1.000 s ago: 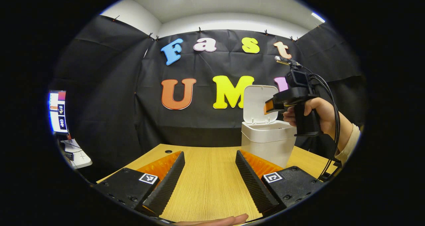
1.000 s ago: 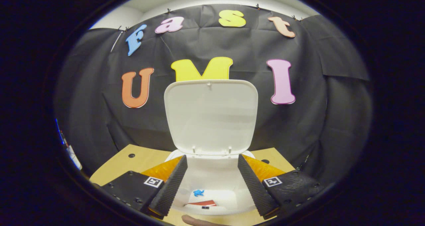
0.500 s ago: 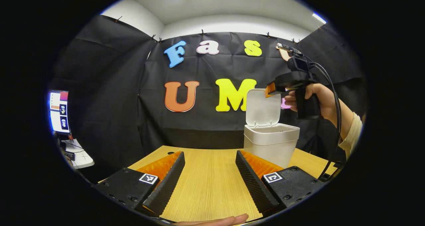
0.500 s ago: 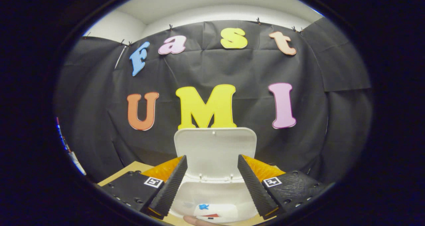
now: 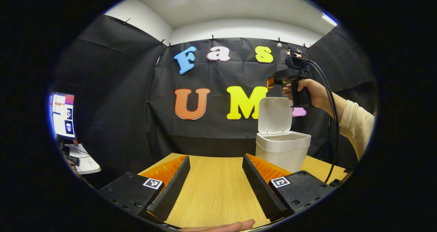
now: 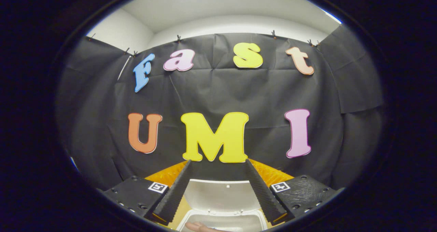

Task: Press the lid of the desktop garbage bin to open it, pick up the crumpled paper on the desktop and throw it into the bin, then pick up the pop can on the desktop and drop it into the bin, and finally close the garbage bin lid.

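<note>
Black cloth hung behind a pale wooden surface, where a white garbage bin stood to the right, toward the far edge, with its lid upright on the far-side hinge. The right tool, held in a hand, hovered above and just behind the lid's top edge; in the right gripper view its fingers stood spread with nothing between them, looking over the lid. The left tool waited low over the near surface, its fingers likewise parted and empty. No paper or can lay on the visible surface, so both were probably in the bin already, though its contents could not be made out. Closing the lid appeared to be the step in hand. To do it well, the right tool would need to come down on the lid's far face and push it toward the near side, following the hinge arc, then press gently until it latched, without shoving the light bin along the surface.
</note>
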{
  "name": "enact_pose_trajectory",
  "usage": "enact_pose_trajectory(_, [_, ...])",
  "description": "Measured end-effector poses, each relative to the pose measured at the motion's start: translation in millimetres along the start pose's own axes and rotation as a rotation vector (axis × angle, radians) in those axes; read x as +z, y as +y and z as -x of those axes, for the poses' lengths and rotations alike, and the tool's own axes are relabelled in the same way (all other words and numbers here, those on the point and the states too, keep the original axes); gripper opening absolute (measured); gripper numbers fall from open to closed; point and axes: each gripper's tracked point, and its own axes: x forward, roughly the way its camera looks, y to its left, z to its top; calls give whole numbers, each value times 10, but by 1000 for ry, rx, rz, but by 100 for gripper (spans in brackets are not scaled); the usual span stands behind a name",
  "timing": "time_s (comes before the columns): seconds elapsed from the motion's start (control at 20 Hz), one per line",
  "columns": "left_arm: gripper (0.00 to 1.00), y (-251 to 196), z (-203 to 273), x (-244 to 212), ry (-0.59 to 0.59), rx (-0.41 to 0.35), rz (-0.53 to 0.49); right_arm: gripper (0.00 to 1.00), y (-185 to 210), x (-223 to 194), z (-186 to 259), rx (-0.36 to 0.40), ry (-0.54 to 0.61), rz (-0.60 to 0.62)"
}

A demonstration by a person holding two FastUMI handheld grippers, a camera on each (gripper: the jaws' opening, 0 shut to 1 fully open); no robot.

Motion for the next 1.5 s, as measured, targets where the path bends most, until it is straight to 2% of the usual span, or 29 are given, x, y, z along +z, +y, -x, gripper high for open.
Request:
enact_pose_trajectory(0.2, [99,143,-91,-74,8,12,33,93,12,-181,-255,-63,42,79])
enact_pose_trajectory(0.3, [99,224,-129,-113,20,23,50,93,49,-287,-287,-69,86,78])
enact_pose_trajectory(0.4, [99,255,-173,-160,36,32,76,94,74,-329,-246,-68,110,67])
enact_pose_trajectory(0.55, [98,201,-208,-220,54,12,82,95,51,-404,-103,-62,162,-18])
enact_pose_trajectory(0.7, [96,184,-176,-193,42,7,65,96,42,-428,97,-33,180,1])
enact_pose_trajectory(0.75, [96,169,-155,-176,33,9,50,99,-9,-449,155,-41,188,-3])
enact_pose_trajectory(0.95, [96,143,-121,-101,3,42,16,96,-206,-654,362,-75,236,-44])
enact_pose_trajectory(1.2, [95,8,-75,-80,-9,39,-11,98,-239,-1032,630,17,321,-50])
enact_pose_trajectory(1.35, [95,-81,-115,-111,1,34,-7,98,-277,-1232,748,33,355,-90])
enact_pose_trajectory(1.45, [95,-138,-148,-158,13,19,-10,92,-292,-1433,818,25,395,-69])
enact_pose_trajectory(1.5, [95,-136,-170,-188,24,23,-11,96,-309,-1508,846,23,405,-62])
